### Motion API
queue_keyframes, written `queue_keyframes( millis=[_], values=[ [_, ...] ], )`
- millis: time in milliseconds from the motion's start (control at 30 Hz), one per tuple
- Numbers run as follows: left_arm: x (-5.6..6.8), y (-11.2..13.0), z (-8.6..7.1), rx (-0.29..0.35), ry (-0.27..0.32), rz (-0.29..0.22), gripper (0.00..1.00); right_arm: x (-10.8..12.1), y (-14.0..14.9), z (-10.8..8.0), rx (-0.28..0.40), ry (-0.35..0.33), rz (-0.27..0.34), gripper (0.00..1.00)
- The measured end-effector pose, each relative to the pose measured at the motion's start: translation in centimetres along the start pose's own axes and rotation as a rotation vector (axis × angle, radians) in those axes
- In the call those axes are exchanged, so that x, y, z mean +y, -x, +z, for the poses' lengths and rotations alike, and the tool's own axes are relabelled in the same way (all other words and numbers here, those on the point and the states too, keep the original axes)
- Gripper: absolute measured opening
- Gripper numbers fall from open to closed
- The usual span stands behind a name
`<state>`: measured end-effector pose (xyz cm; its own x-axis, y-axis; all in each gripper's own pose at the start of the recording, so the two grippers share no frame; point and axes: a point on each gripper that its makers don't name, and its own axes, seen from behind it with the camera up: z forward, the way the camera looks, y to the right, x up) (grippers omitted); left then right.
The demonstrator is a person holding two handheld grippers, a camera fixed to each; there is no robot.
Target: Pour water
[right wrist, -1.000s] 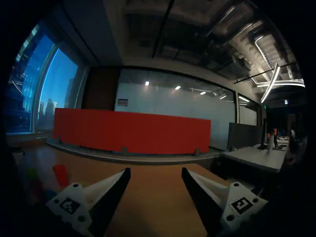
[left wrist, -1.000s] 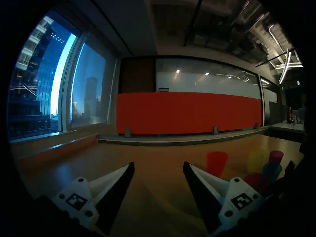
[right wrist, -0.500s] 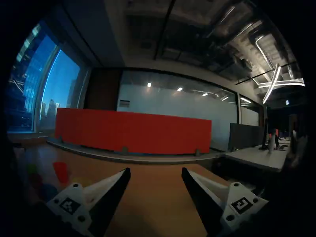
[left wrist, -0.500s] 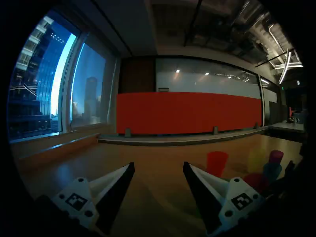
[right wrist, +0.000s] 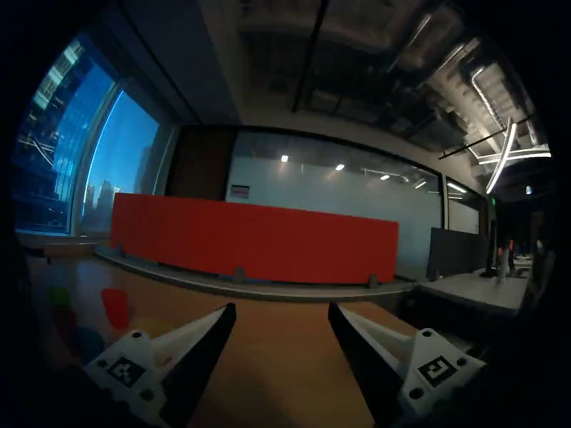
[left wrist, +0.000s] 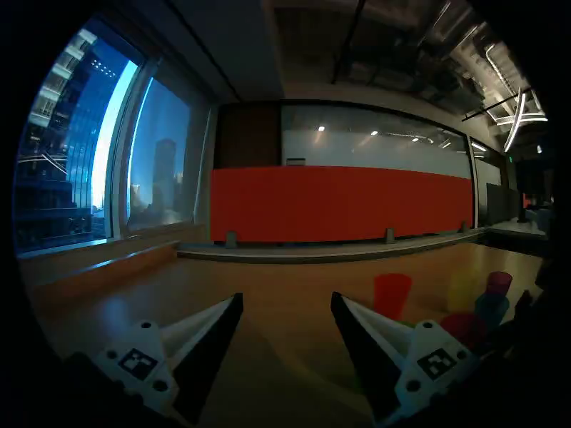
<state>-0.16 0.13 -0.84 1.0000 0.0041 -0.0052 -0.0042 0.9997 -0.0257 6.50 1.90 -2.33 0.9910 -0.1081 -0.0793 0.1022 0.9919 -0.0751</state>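
A wide wooden table [left wrist: 207, 278] runs from the near edge to a long red partition [left wrist: 335, 203] at its far side, with tall windows [left wrist: 93, 157] along the left wall. The left gripper [left wrist: 286, 296] hangs low over the table with its two fingers spread wide and nothing between them. The right gripper [right wrist: 282, 307] is likewise spread wide and holds nothing, over bare wood. The cups stand in a loose cluster on the table, to the right of the left gripper and to the left of the right gripper, touched by neither. In the left gripper view an orange-red cup [left wrist: 392, 294] stands nearest the middle, just past the right finger. It is upright, its long axis vertical and its wider mouth pointing up. Farther right are a yellow cup [left wrist: 462, 288], a purple cup [left wrist: 499, 281], a teal cup [left wrist: 491, 308] and, nearest, a dark red cup [left wrist: 462, 327], all upright as far as the dim light allows. What they contain cannot be made out.
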Motion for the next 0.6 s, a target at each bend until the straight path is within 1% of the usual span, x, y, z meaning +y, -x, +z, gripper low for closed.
queue_keyframes(
  millis=[200,500,600],
  values=[
    [0.0,0.1,0.0,0.0,0.0,0.0,0.91,-1.1,1.7,0.7,-0.015,-0.03,0.026,1.0],
    [0.0,0.0,0.0,0.0,0.0,0.0,0.91,-2.2,4.1,1.4,-0.043,-0.059,0.098,1.0],
    [0.0,0.0,0.0,0.0,0.0,0.0,0.91,-2.5,4.8,1.4,-0.05,-0.066,0.112,1.0]
  ],
)
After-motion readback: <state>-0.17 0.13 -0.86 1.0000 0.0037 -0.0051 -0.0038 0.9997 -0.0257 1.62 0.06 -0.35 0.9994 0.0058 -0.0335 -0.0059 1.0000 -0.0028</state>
